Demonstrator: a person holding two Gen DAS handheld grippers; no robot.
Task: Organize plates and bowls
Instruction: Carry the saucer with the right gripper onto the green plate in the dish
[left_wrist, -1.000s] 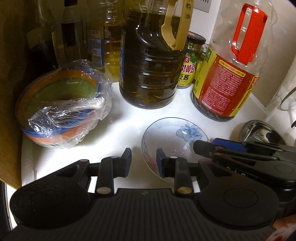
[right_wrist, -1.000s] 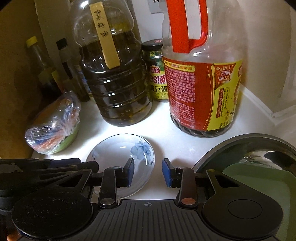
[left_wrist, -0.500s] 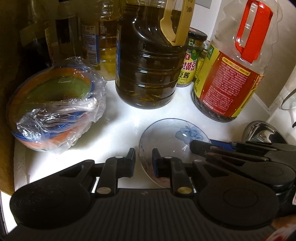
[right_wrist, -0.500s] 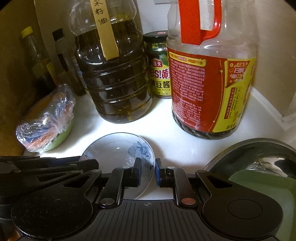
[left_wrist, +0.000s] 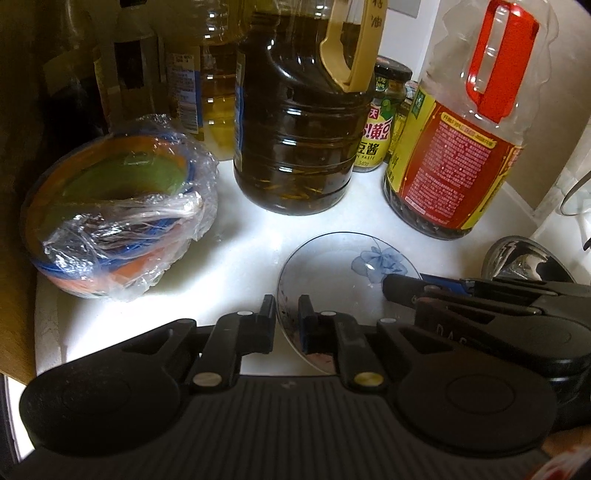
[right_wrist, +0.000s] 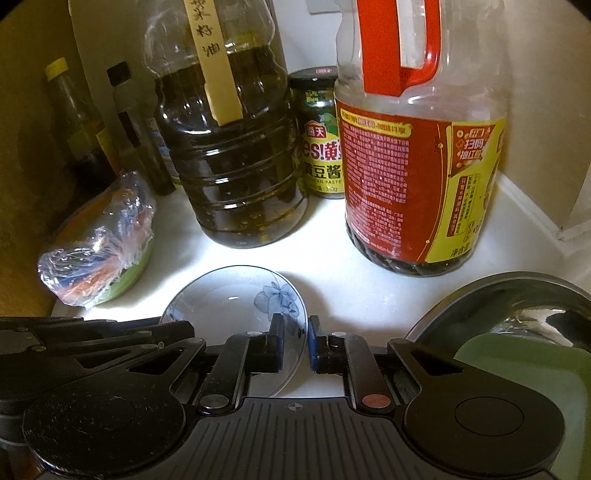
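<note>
Since the earlier frames both tools have drawn their jaws in — each has just been closing, and each now has the rim of the small saucer between its pads. The left tool (left_wrist: 287, 317) is clamped on the near-left edge of the saucer (left_wrist: 332, 258); the right tool (right_wrist: 295, 341) is clenched on the near-right edge, just below the blue flower print. The saucer sits on the white worktop (left_wrist: 251, 236), near the dark oil jug (left_wrist: 295, 147) and the red-labelled bottle (left_wrist: 450, 155), well apart from the plastic-wrapped stack of bowls (left_wrist: 118, 218) at far left. A steel pot (right_wrist: 517, 314) holding something pale green lies just beside it on the right. Step in hand, as I judge it: a two-sided pinch and lift of the saucer, probably toward a stack or the pot. To do it well, raise both hands together and level — an uneven lift would twist the thin rim between the pads and could let it slip. The glaze is likely slick, so hold pressure steady, not harder. Lift straight up first to clear the worktop, then travel; the bottles stand close behind, so draw the saucer toward the near side, not forward. Whether the pads seat fully on the rim's underside is hidden.
</note>
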